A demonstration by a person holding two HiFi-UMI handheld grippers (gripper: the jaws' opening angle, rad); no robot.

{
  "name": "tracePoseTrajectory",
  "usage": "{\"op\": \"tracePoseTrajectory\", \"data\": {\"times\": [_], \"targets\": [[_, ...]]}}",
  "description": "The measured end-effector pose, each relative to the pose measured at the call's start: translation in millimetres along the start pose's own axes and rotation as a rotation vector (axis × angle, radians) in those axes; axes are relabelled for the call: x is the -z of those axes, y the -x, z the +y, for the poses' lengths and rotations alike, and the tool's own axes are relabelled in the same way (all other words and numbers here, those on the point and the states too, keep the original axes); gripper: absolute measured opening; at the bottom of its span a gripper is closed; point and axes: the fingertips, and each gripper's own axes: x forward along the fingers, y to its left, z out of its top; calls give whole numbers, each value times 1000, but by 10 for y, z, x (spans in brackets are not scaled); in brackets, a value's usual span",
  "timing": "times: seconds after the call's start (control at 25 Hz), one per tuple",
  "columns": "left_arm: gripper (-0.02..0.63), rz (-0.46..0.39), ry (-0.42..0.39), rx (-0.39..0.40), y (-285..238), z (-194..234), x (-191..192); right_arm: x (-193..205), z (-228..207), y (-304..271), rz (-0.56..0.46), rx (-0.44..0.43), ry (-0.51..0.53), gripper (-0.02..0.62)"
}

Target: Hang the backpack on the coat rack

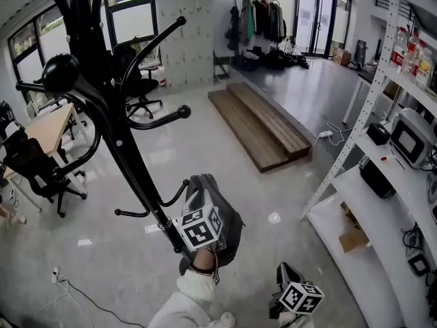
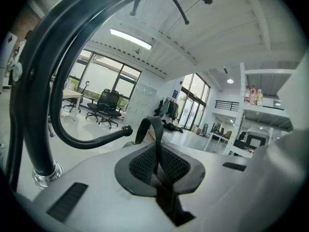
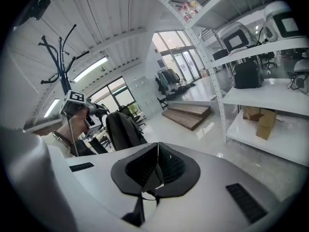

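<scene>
Backpack (image 1: 229,219), dark grey, hung from the left tongs (image 2: 159,167) close beside the lower stretch of the coat rack (image 1: 115,134) pole, clear of the floor (image 1: 102,251). Left tongs were clenched on the pack's black top strap (image 2: 155,129), and the strap loop stood up out of the closed jaws. Nearest hook (image 2: 96,140), ball-tipped, curved in just left of the loop. Its tip was near the loop but not through it, so the strap wasn't on any hook. In head view a low hook's tip sat next to the pack's top edge; couldn't tell whether they touched. Person's hand (image 1: 202,260), in a pale sleeve, carried the left tongs.

Right tongs (image 3: 157,170) were clamped together on nothing, held low and to the right, well apart from pack and rack. Right gripper view looked across at the pack and the left hand.

Around: floor was glossy and pale, with a wooden platform (image 1: 263,125) beyond. White shelving unit (image 1: 355,183) stood on the right with equipment on it and a cardboard box (image 1: 354,238) on a low shelf. Black office chairs (image 1: 34,164) and a wooden table (image 1: 49,130) were on the left, and a clothes rail (image 1: 263,16) by the far windows. Cable (image 1: 75,291) trailed on the floor at bottom left.
</scene>
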Motion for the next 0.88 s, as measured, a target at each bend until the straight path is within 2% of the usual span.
{"op": "tracePoseTrajectory", "data": {"times": [0.4,0.88], "targets": [[15,-41,74,-73,-16,291,-106,77,69,-111,30,-6,7,13],[15,-83,94,-136,92,372,-79,54,69,-167,33,-14,6,14]]}}
